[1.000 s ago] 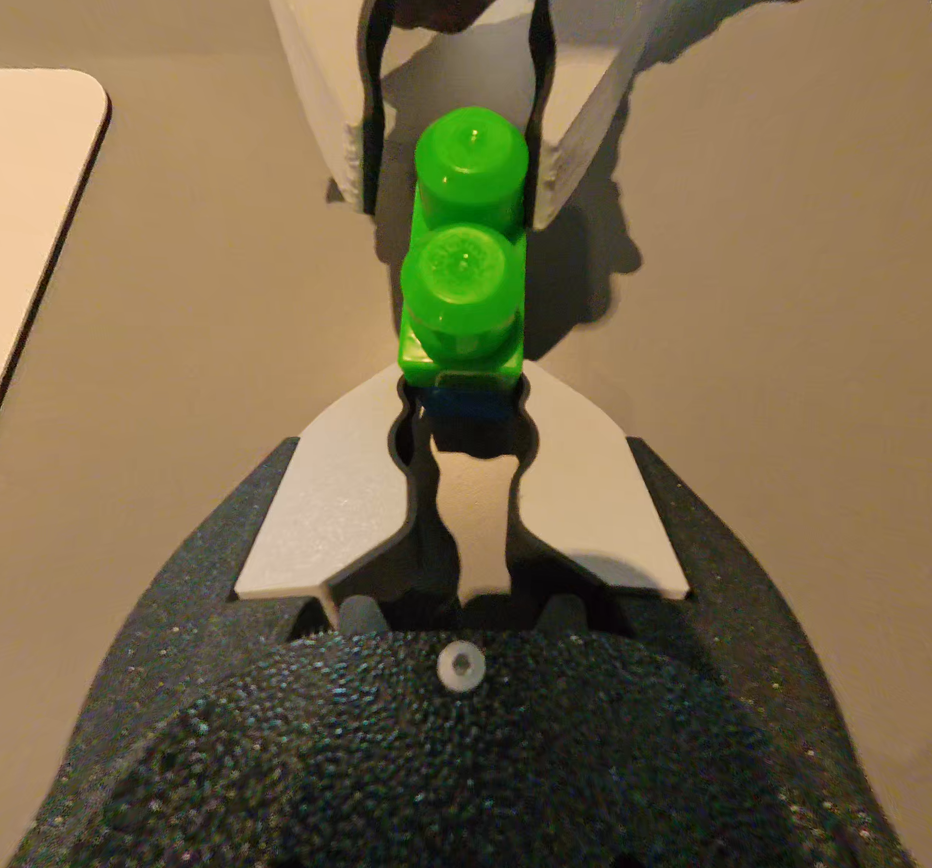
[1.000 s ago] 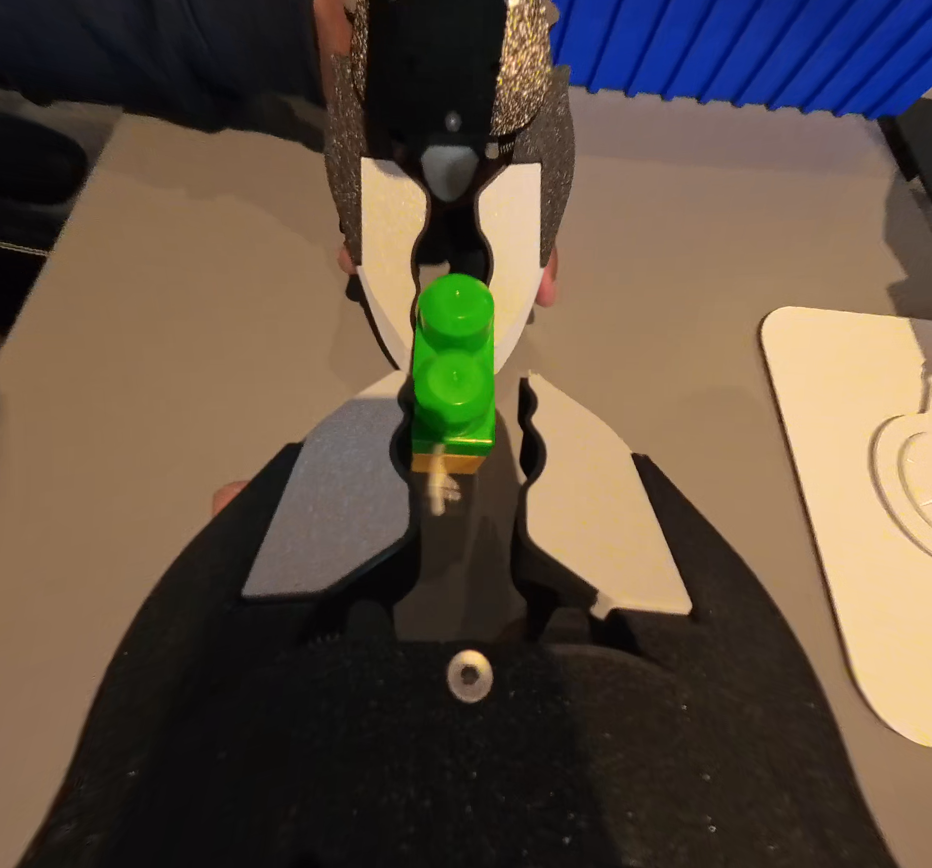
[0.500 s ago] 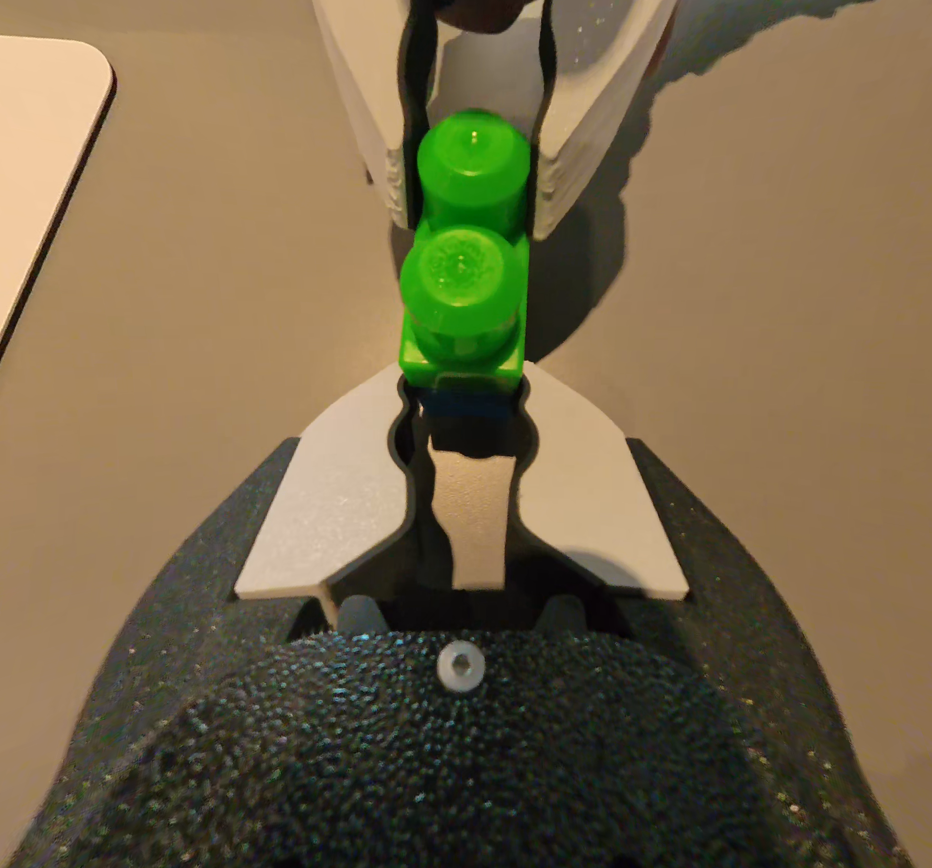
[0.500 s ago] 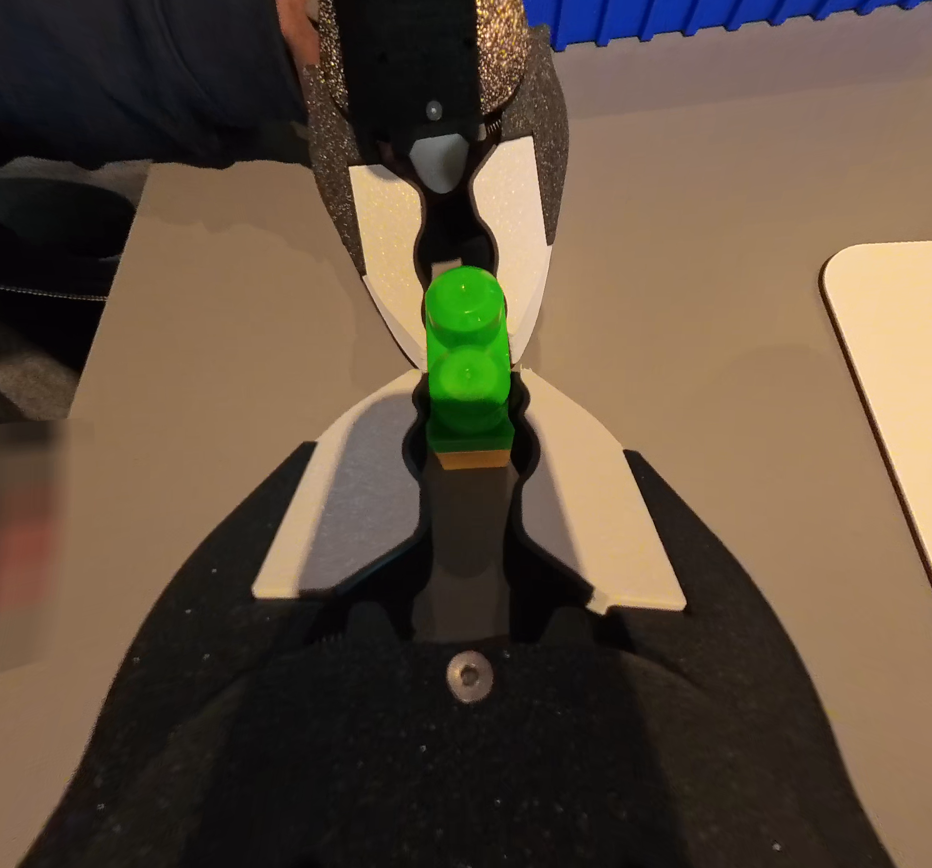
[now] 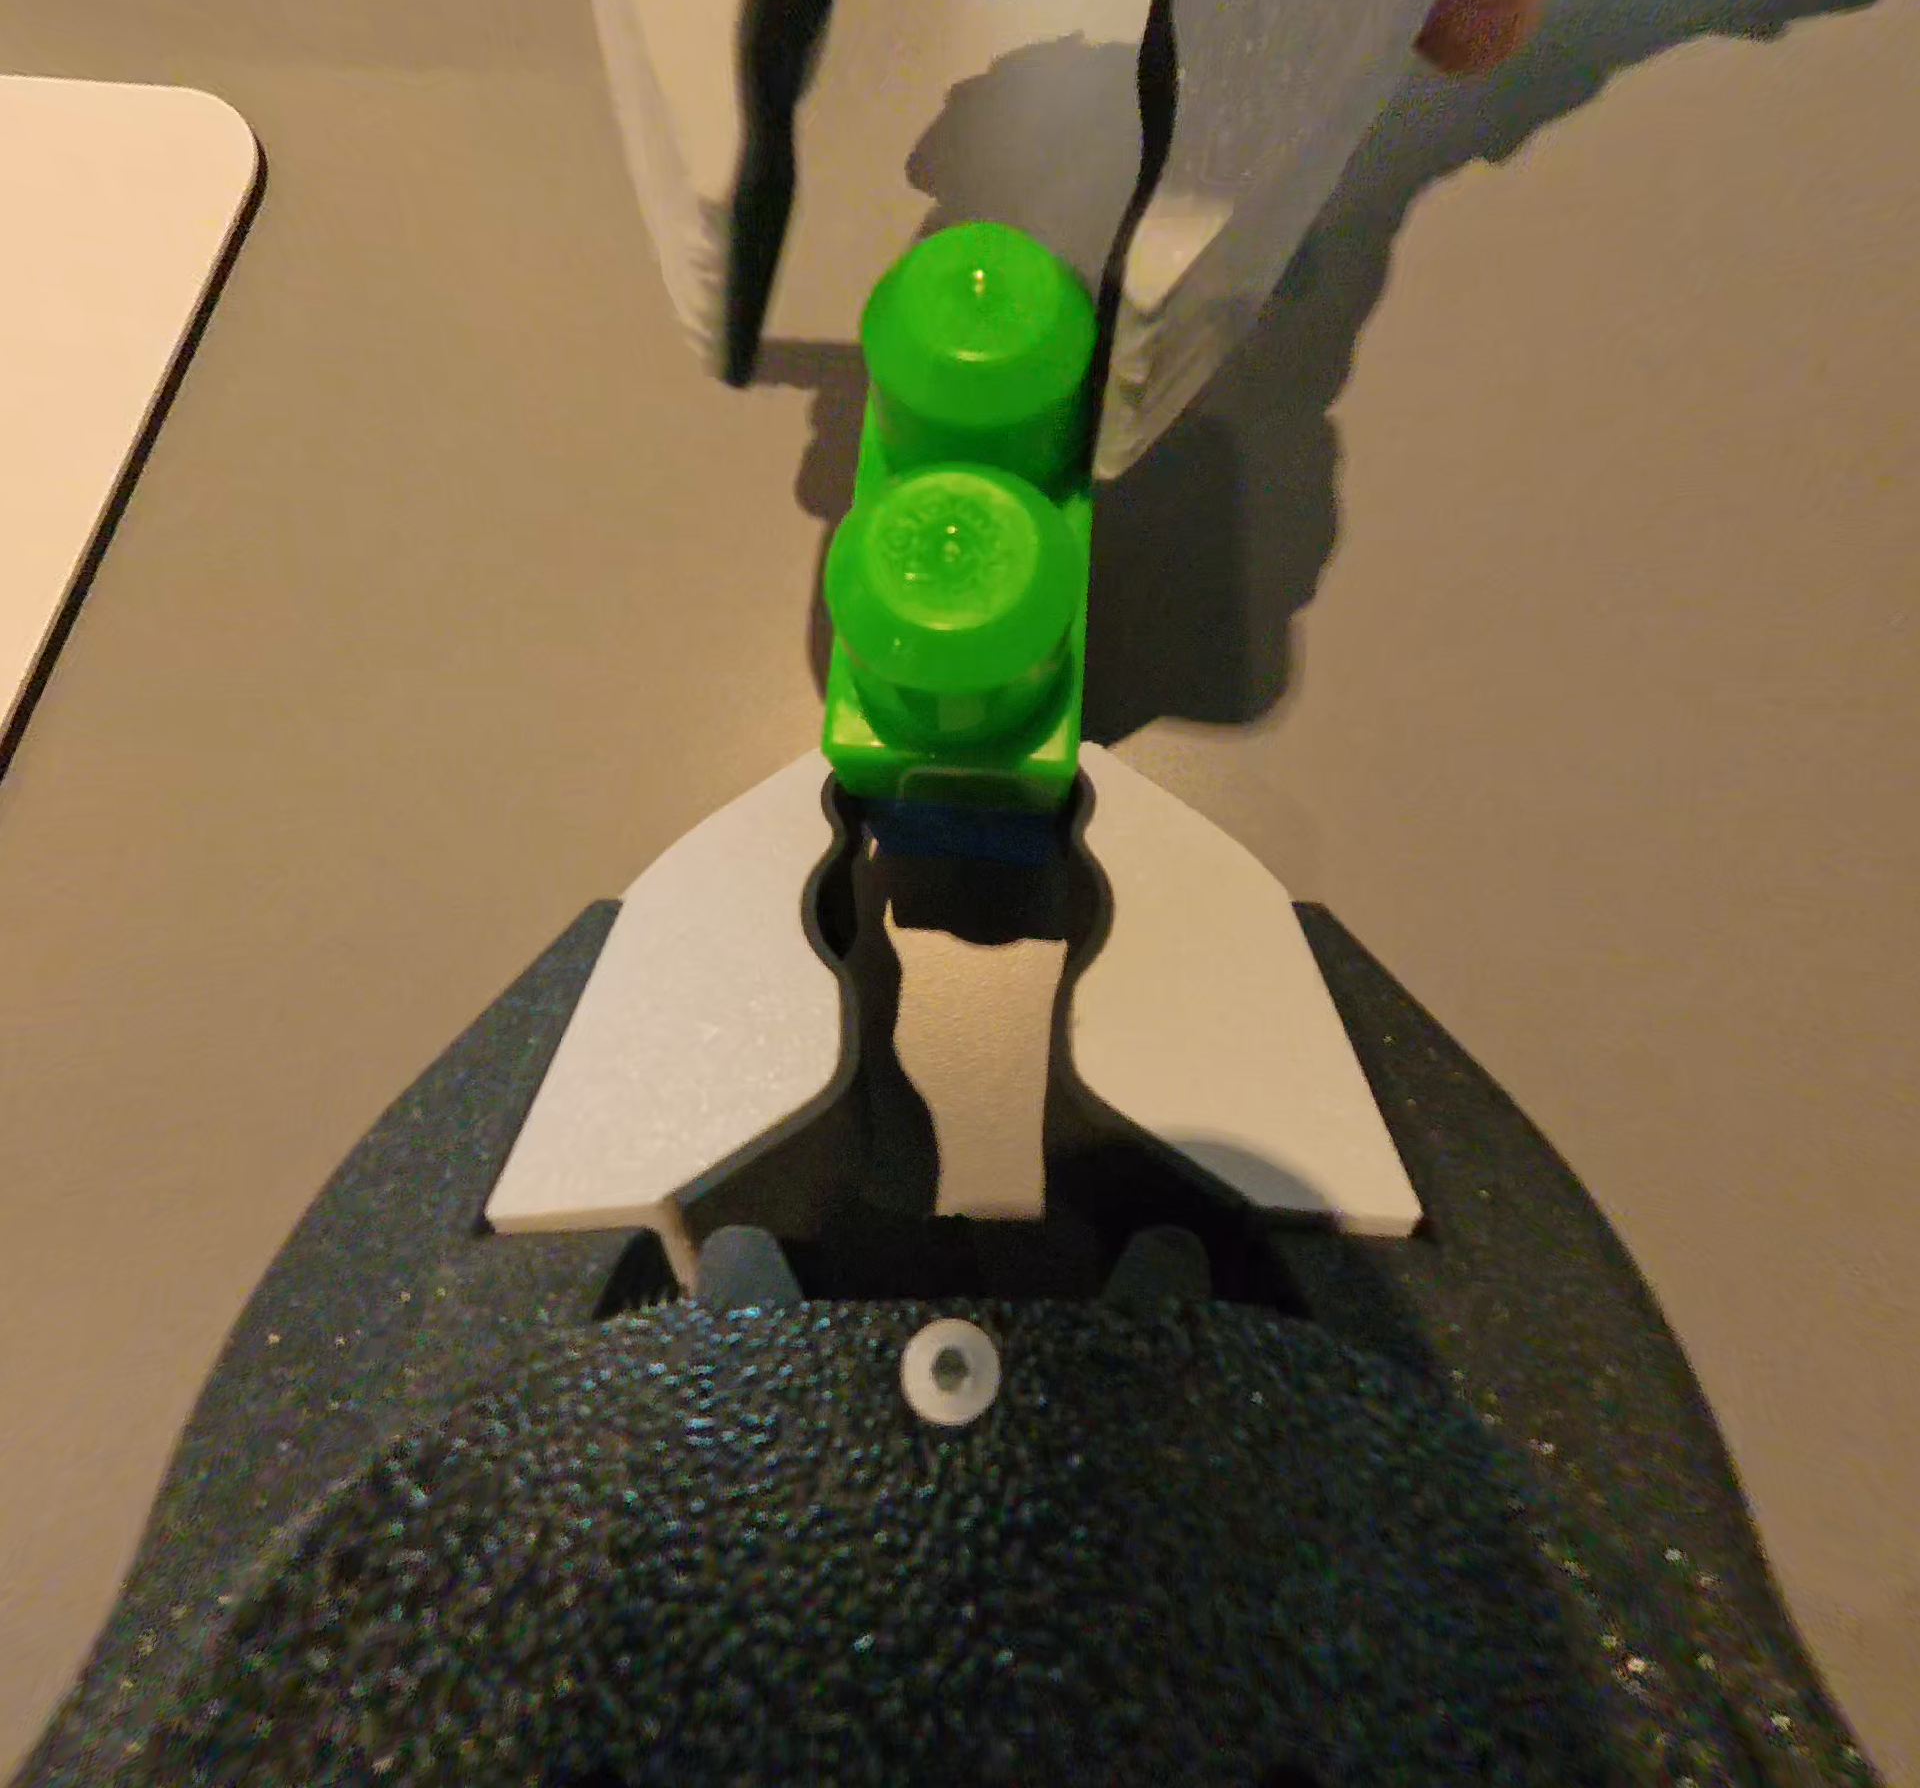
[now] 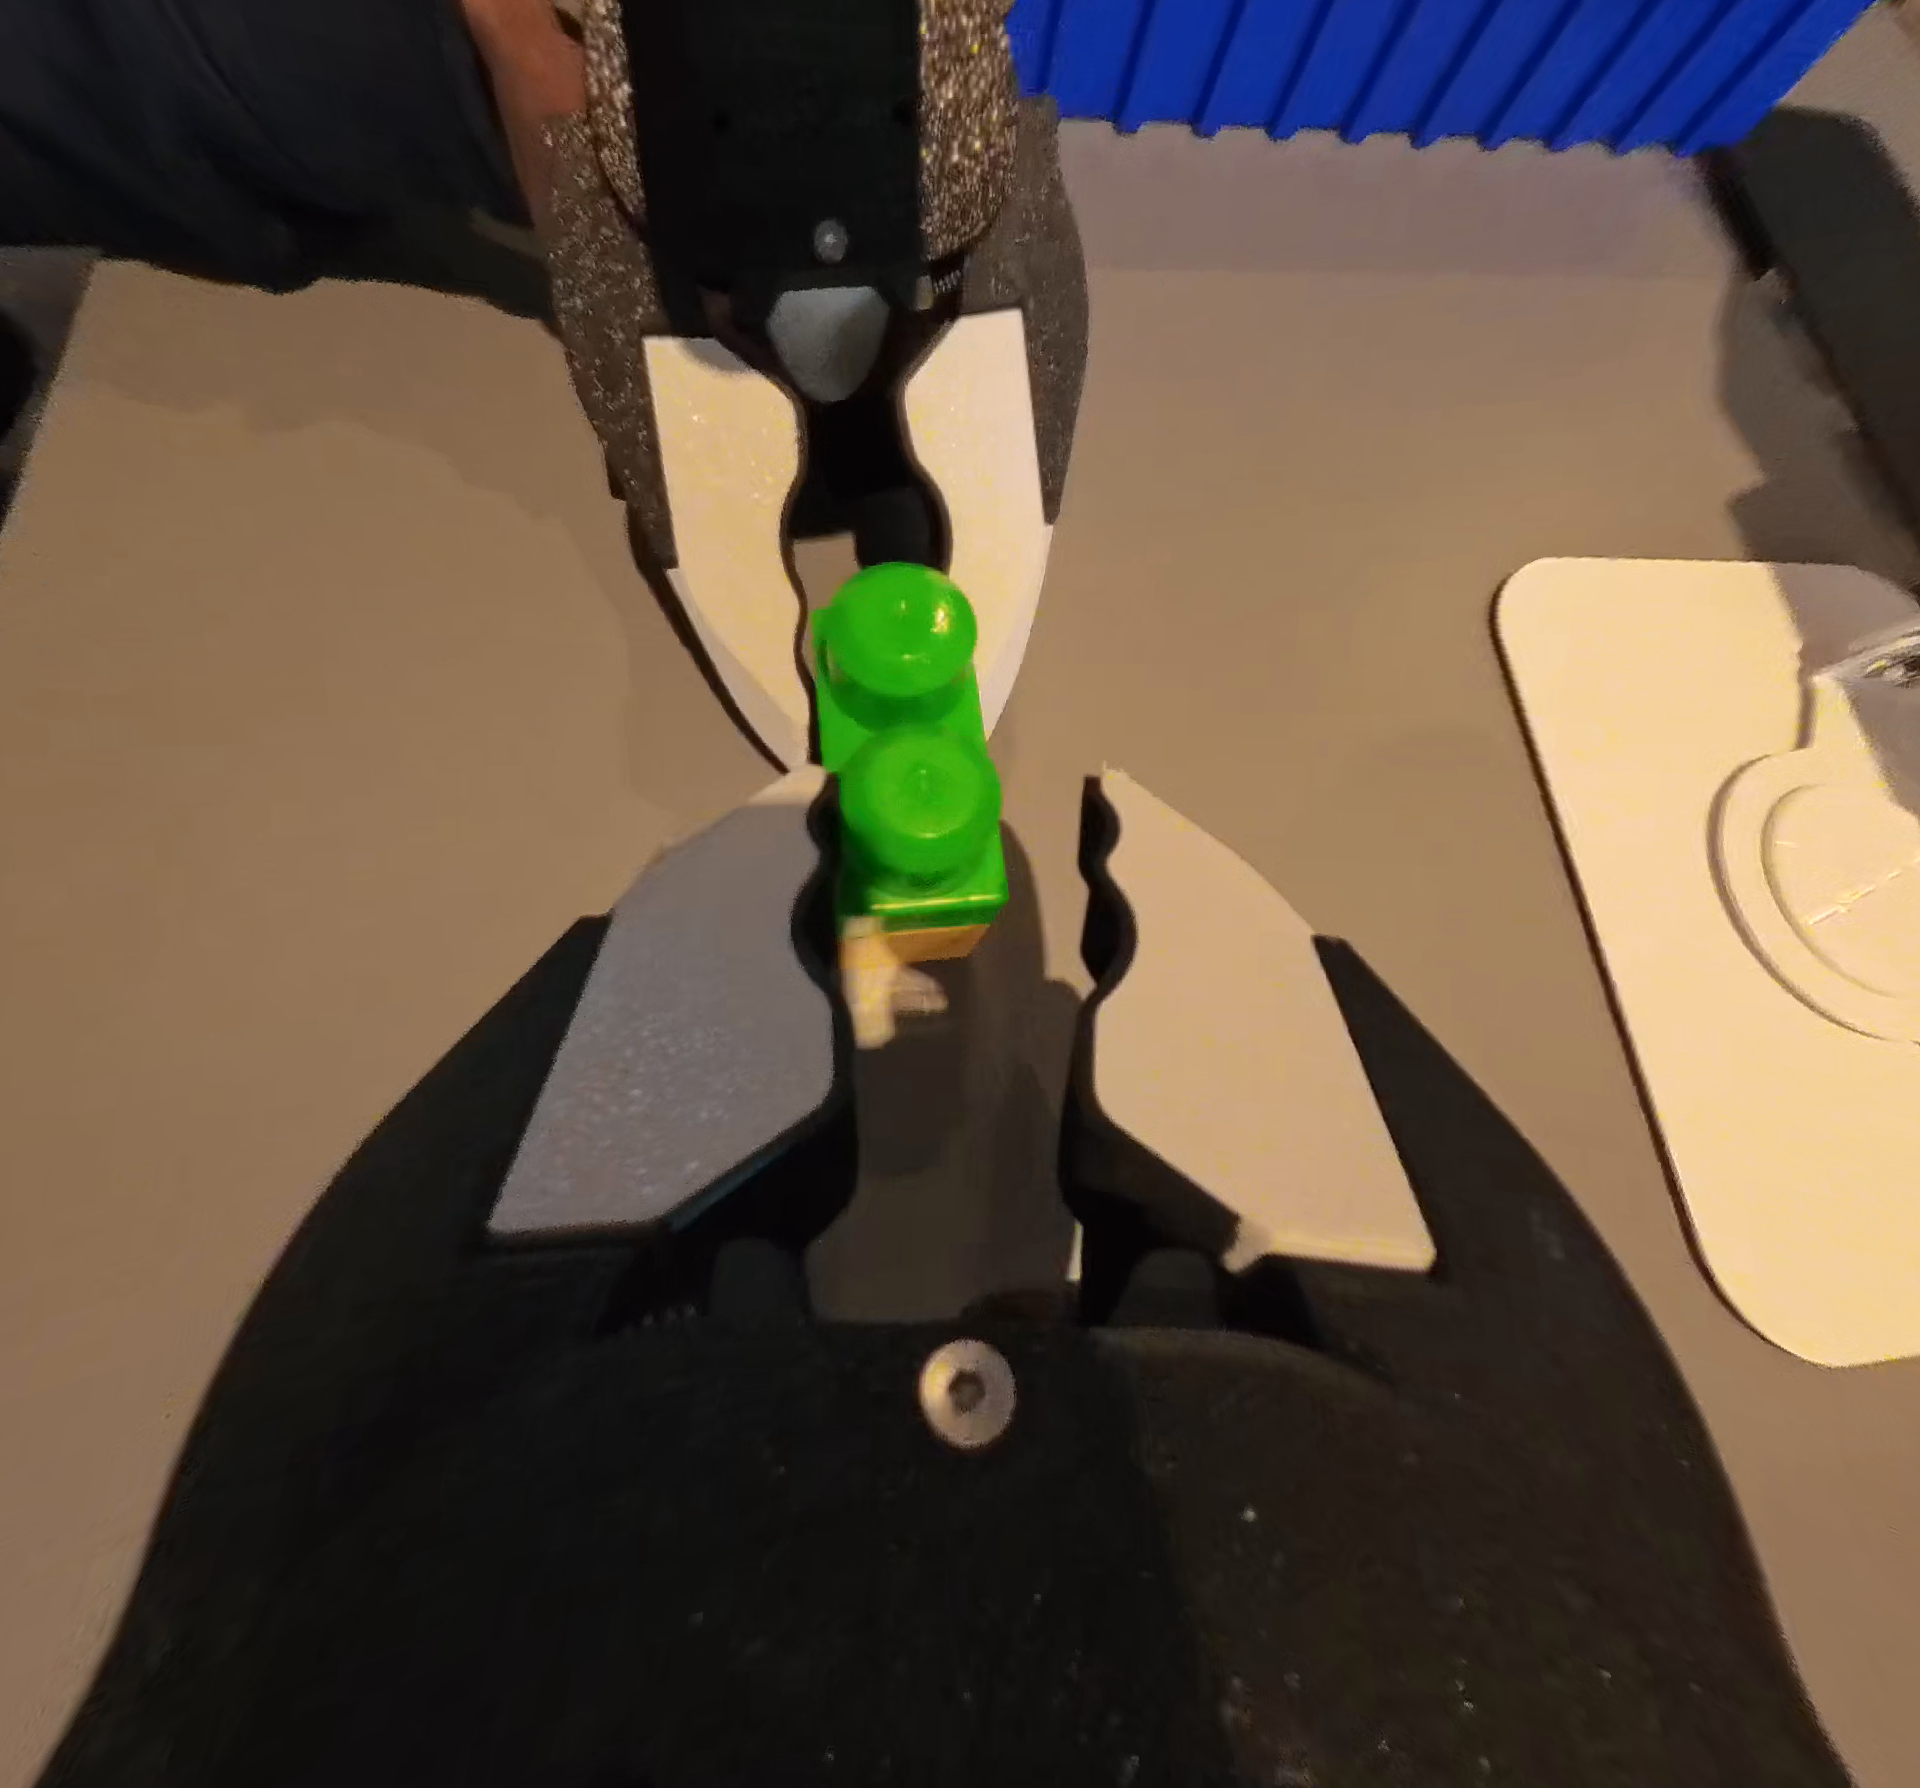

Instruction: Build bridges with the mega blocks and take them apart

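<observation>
While your left gripper (image 5: 961,793) clamps the green block (image 5: 961,533) above the table (image 5: 468,595), your right gripper (image 6: 951,782) gapes beside it; the bridge isn't yet apart.

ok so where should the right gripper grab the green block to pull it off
Grip the green block's flat long side walls at its near end, below the studs, which are round and would likely slip. Come in lengthwise from that end, one finger per side; the right gripper is open there. The left gripper clamps the blue block under the far end.
</observation>
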The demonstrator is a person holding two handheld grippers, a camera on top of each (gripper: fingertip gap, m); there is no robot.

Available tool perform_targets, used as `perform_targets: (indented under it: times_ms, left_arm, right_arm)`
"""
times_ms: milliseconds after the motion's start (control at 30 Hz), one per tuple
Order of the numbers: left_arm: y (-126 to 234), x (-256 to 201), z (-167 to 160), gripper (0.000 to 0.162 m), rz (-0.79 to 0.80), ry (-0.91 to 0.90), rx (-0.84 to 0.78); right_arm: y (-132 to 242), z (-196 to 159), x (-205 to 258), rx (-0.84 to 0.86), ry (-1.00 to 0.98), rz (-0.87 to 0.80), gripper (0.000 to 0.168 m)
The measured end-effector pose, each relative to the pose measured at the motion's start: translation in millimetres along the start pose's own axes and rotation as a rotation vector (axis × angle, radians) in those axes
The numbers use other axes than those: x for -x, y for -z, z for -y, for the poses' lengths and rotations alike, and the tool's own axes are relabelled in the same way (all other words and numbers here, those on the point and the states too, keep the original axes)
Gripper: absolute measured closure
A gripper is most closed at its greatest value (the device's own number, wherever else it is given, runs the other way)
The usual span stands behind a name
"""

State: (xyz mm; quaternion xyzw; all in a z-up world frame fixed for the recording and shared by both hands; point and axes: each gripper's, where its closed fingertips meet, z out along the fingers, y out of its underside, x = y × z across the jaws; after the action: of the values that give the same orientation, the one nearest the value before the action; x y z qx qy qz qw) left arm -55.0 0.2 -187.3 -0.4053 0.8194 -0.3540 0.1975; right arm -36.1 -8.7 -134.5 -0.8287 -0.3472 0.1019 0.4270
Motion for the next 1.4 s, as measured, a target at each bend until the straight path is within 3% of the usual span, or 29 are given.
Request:
perform_targets:
  times_ms: [367, 1000, 1233, 1400]
  left_arm:
    - [0, -2, 0, 0.126, -0.011, -0.005, 0.0]
    - [0, -2, -1, 0.126, -0.01, 0.002, 0.049]
    - [-1, -4, 1, 0.126, -0.011, 0.017, 0.003]
    - [0, -5, 1, 0.126, -0.01, 0.021, 0.001]
  right_arm:
    - [-19, 14, 12, -0.021, 0.062, 0.043, 0.139]
    - [-22, 12, 14, 0.036, -0.044, 0.065, 0.138]
    - [-1, 12, 5, -0.173, -0.045, 0.012, 0.135]
    - [20, -15, 1, -0.237, -0.122, -0.015, 0.138]
